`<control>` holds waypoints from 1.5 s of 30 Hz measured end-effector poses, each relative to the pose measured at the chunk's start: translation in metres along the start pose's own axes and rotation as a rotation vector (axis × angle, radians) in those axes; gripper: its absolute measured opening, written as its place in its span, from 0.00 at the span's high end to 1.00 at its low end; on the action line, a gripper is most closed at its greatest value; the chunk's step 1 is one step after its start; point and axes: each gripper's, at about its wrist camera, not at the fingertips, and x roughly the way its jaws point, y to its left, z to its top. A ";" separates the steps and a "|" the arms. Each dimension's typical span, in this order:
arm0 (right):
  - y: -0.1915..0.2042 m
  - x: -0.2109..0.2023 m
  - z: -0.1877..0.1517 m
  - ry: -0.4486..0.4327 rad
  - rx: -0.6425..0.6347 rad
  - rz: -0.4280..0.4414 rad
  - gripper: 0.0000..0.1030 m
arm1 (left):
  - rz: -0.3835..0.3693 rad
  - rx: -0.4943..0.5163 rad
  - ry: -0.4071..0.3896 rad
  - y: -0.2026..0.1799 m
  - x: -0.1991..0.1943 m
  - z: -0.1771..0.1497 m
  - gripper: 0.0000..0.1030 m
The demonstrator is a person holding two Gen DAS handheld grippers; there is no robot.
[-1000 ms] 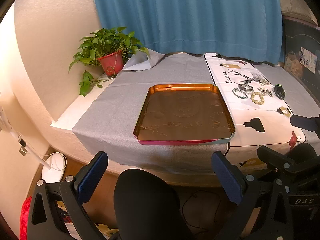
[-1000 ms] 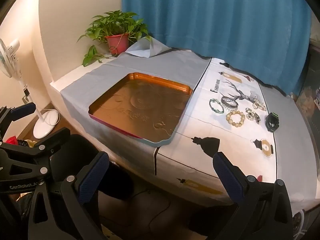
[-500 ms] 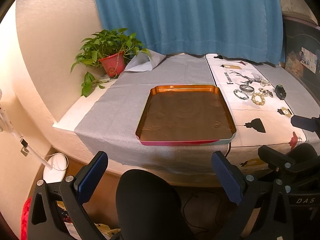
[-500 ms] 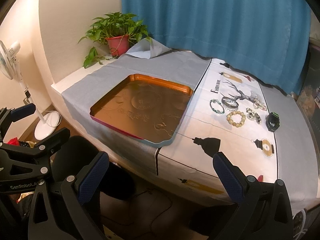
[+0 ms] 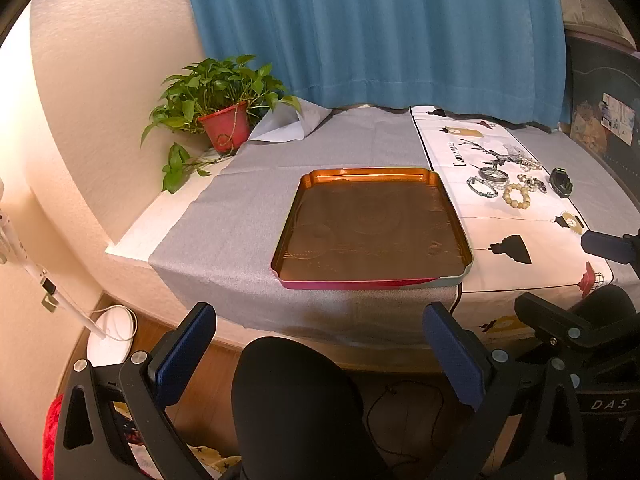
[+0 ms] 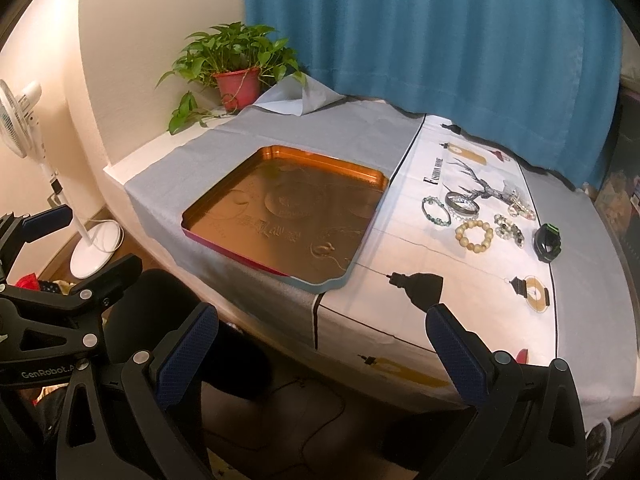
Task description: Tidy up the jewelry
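Copper-toned tray [image 6: 280, 216] sits left of the bracelets [image 6: 474, 234]; your knee [image 5: 296, 396] fills the near view. Your left gripper [image 5: 320, 356] and right gripper [image 6: 320, 356] remain spread, slightly retreated.

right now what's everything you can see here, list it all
tray: 1, orange, on the grey cloth
bracelets: several, beaded cream, green, silver, on the white printed cloth right of the tray
watch: 1, black, right of the bracelets
plant: 1, green in a red pot, back left corner
curtain: 1, blue, behind the table
fan: 1, white, on the floor at left
left gripper: fingers open, holding nothing
right gripper: fingers open, holding nothing
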 end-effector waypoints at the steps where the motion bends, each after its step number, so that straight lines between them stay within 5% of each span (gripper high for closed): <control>1: 0.000 0.000 0.000 0.000 0.001 0.001 0.00 | 0.000 0.000 -0.001 0.000 0.000 -0.001 0.00; 45: -0.006 0.001 -0.001 0.005 0.011 0.001 0.00 | -0.009 0.019 0.019 -0.004 0.003 -0.001 0.00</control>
